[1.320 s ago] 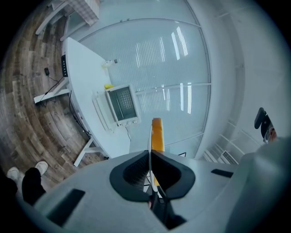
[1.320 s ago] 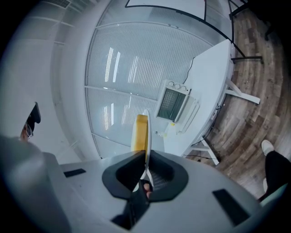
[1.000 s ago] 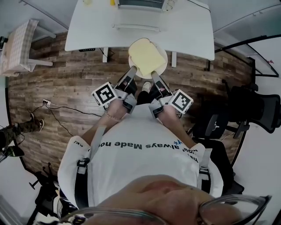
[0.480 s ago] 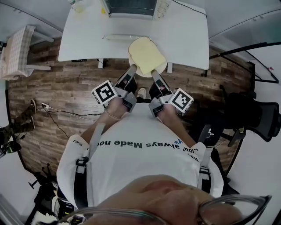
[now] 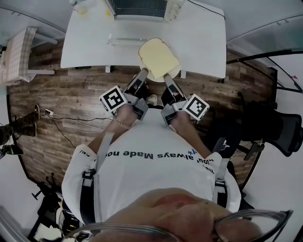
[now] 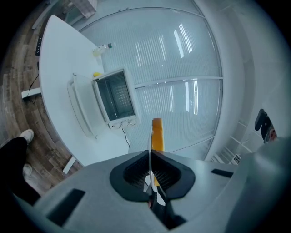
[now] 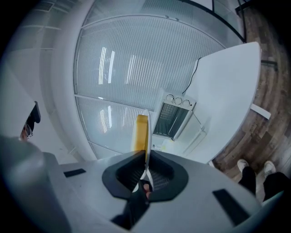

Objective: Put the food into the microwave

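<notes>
- We are carrying the plate (image 5: 177, 71) with the toast (image 5: 158, 57) toward the microwave (image 5: 139, 7), as we judge the step. The microwave is at the top centre of the head view with its door (image 5: 127, 40) down and open.
- The left tongs (image 5: 143, 74) and right tongs (image 5: 166, 78) are each pinched on the plate's near rim. In each gripper view the rim runs edge-on between the closed jaws.
- Both grips sit on one side of the plate, so the far edge wants to dip. We should keep both tongs level and move them together.
- We should lift the plate over the door and go in straight and slowly, so the toast does not slide.
- The toast lies on the plate just beyond the tongs' tips, toward the top of the frame. It is not touched by them.
- The plate hangs over the near edge of the table (image 5: 203, 42), below the microwave in the frame and still apart from it.
</notes>
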A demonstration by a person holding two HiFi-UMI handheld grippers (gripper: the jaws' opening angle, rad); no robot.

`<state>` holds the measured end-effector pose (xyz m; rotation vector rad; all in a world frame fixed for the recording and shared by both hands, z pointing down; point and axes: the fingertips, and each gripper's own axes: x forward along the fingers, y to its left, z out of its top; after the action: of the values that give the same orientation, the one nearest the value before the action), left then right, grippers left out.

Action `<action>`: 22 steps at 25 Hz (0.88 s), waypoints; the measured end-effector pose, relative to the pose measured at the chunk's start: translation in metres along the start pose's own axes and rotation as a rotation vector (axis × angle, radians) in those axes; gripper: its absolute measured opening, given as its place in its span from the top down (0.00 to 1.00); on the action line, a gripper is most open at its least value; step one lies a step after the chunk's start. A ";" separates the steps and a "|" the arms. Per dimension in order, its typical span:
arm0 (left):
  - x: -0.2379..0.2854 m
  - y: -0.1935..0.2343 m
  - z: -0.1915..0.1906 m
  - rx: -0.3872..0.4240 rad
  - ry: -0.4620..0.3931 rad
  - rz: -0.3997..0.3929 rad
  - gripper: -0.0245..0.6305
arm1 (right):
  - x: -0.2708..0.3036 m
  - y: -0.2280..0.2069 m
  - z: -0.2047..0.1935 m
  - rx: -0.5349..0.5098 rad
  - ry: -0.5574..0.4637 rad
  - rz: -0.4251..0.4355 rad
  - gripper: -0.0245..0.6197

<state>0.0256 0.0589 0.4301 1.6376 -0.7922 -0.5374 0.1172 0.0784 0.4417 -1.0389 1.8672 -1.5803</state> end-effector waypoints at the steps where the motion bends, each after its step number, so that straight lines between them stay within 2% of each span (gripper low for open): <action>1: 0.000 0.003 0.002 0.011 0.002 0.008 0.93 | 0.002 0.000 0.000 0.007 -0.002 0.002 0.93; 7: 0.021 0.011 0.021 0.012 0.012 0.008 0.93 | 0.025 -0.006 0.016 0.005 -0.012 -0.003 0.93; 10: 0.036 0.011 0.038 -0.014 0.016 -0.006 0.93 | 0.045 -0.005 0.024 0.017 -0.020 -0.012 0.93; 18: 0.072 0.016 0.104 -0.042 0.022 -0.031 0.93 | 0.116 0.003 0.048 0.004 -0.029 -0.017 0.93; 22: 0.086 0.028 0.149 -0.005 0.037 -0.008 0.93 | 0.162 0.010 0.057 -0.004 -0.029 -0.014 0.93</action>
<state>-0.0300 -0.1060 0.4316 1.6427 -0.7569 -0.5127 0.0613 -0.0841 0.4374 -1.0728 1.8481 -1.5621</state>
